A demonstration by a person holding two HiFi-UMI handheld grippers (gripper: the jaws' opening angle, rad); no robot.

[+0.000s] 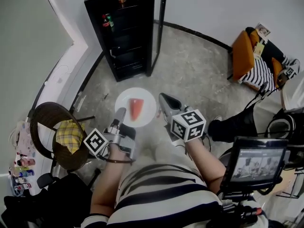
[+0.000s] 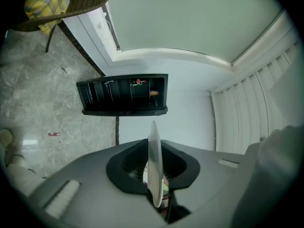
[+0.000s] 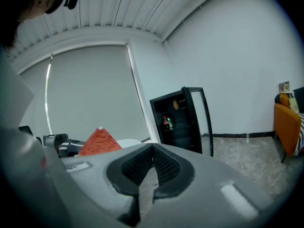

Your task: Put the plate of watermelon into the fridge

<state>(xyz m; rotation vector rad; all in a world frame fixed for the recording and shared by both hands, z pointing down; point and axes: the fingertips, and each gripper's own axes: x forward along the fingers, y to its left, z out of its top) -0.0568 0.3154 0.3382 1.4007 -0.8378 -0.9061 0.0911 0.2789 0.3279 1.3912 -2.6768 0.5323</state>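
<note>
The round white plate (image 1: 124,103) is off the floor, held out in front of the person's striped shirt and well short of the tall black fridge (image 1: 124,32). The wedge of red watermelon (image 1: 136,109) lies near the plate's middle, slightly towards its right edge.

The left claw (image 1: 119,114) is clamped on the plate's near-left rim. In the left gripper view the plate (image 2: 155,160) shows edge-on as a thin pale blade pinched between the two dark pads, with the fridge (image 2: 124,95) beyond it (this view is turned on its side).

The right claw (image 1: 164,101) sits just beside the plate's right edge; whether it touches the rim cannot be told. In the right gripper view its jaws are drawn together at the tips, with only a thin slit behind them and nothing held. From there the watermelon (image 3: 99,141) and a strip of the plate (image 3: 129,142) show off to the left.

The fridge (image 3: 178,120) stands against the white wall with its glass door (image 1: 159,27) swung open and a few bottles on the upper shelves. On the grey speckled floor (image 1: 199,75), a dark wicker chair (image 1: 47,122) with a yellow checked cloth (image 1: 70,135) stands at the left, and an orange armchair (image 1: 243,53) at the far right.
</note>
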